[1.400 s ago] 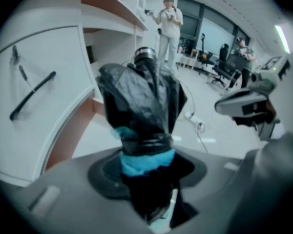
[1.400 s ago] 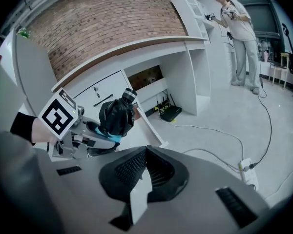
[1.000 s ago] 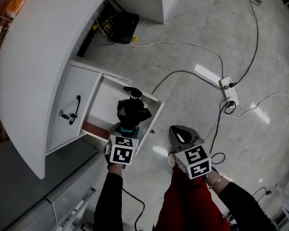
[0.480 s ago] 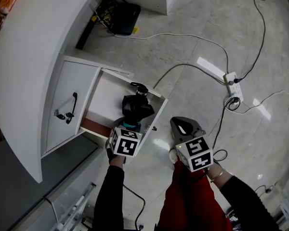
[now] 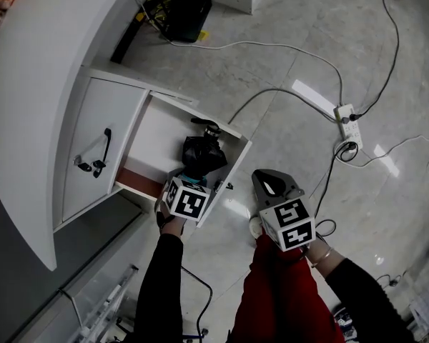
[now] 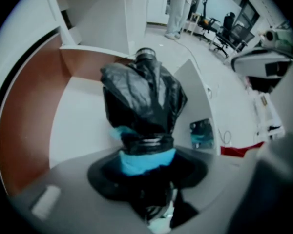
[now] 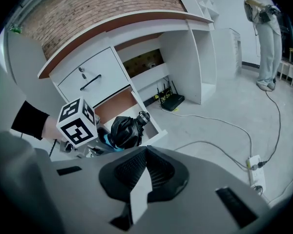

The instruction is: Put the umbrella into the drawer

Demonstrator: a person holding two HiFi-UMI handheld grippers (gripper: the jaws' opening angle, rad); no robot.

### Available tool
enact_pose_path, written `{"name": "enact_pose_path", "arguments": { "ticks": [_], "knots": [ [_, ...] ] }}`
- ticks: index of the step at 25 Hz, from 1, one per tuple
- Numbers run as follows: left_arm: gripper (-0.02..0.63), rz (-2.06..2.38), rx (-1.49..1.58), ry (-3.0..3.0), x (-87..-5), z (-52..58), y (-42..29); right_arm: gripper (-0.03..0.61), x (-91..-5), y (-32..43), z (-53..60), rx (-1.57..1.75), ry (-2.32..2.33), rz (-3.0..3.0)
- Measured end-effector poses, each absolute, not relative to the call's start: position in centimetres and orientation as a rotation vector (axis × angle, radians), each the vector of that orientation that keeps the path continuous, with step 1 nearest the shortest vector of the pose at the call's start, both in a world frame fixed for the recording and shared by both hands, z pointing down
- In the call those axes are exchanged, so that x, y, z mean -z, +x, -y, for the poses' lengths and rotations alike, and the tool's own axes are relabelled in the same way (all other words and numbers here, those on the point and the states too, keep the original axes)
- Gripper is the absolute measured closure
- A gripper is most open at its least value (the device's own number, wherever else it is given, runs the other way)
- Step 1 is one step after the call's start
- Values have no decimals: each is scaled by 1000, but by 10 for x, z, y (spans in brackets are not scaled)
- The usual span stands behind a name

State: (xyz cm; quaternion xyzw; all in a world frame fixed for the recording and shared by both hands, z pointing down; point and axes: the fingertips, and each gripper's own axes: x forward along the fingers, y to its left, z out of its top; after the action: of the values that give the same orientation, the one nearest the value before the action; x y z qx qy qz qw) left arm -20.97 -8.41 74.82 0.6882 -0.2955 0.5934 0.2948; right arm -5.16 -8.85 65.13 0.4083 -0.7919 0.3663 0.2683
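In the middle of the head view the left gripper (image 5: 191, 179) is clamped on the folded black umbrella (image 5: 201, 152), pointing it down into the open white drawer (image 5: 161, 138), while just to its right the right gripper (image 5: 272, 186) hangs over the floor (image 5: 286, 84), jaws together and empty.

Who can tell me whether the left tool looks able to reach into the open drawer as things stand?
Probably yes. The left tool, shut on the umbrella, hangs right over the pulled-out drawer, whose white floor looks bare; nothing seems to block the way down.
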Motion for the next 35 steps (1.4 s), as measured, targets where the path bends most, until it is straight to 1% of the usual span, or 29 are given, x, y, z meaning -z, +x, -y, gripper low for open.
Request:
{"name": "enact_pose_path", "arguments": {
  "ticks": [9, 19, 35],
  "knots": [
    [393, 759, -1597, 1790, -769, 83, -214, 577, -670, -64, 85, -1000, 1050, 2102],
    [393, 710, -1634, 1745, -789, 85, -216, 577, -699, -71, 76, -1087, 1005, 2010],
    [387, 661, -1690, 1686, -819, 82, -216, 577, -729, -64, 62, -1167, 967, 1950]
  ]
}}
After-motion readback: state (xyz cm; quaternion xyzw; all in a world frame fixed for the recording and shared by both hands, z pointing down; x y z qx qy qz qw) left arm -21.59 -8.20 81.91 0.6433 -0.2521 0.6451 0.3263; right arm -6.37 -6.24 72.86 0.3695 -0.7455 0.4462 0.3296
